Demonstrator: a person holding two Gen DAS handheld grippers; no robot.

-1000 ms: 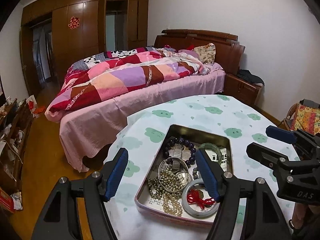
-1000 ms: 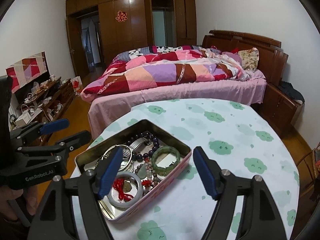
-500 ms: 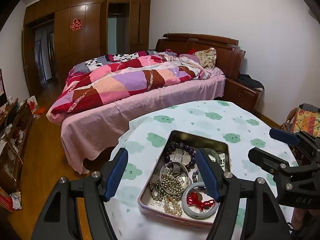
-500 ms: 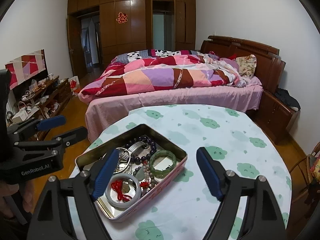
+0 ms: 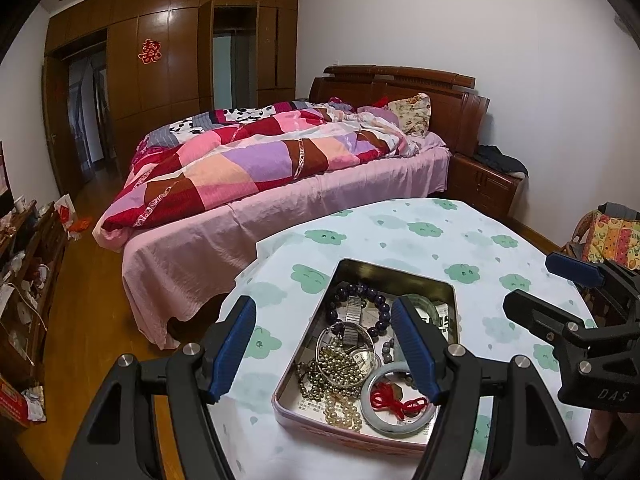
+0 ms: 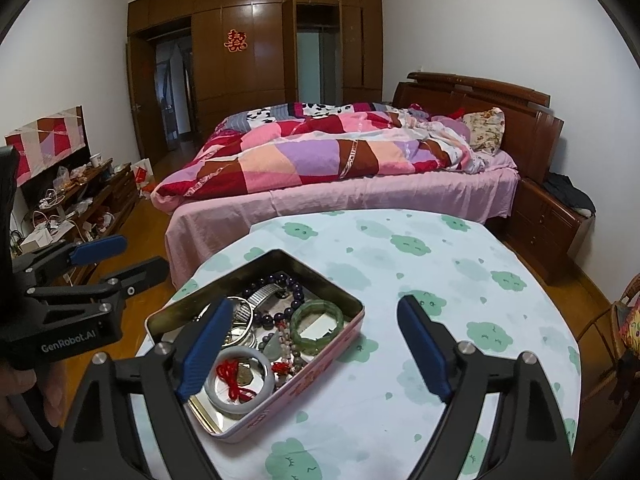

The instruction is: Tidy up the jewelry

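An open tin [image 5: 396, 274] [image 6: 256, 268] full of jewelry sits on a round table [image 5: 400, 232] [image 6: 440, 280] with a cloud-print cloth. It holds a purple bead bracelet [image 5: 360, 290] [image 6: 280, 280], a metal-band watch [image 5: 352, 312], a pearl necklace [image 5: 340, 368], a pale bangle [image 5: 396, 430] [image 6: 240, 409] ringing a red cord, and a green bangle [image 6: 316, 320]. My left gripper [image 5: 322, 304] [image 6: 132, 256] hovers open over the tin's left side. My right gripper [image 6: 314, 304] [image 5: 536, 288] hovers above the tin's right side. Its jaws are opening and touch nothing.
A bed [image 6: 340, 196] with a patchwork quilt stands just beyond the table. A wooden nightstand [image 6: 552, 224] is at the right and a cluttered low cabinet [image 6: 80, 200] at the left. A wicker chair [image 5: 612, 236] with a cushion is near the table's right edge. A hand [image 6: 24, 384] holds the left gripper.
The right gripper's fingers have spread wider apart. The left gripper keeps the same opening. The jewelry in the tin has not moved.
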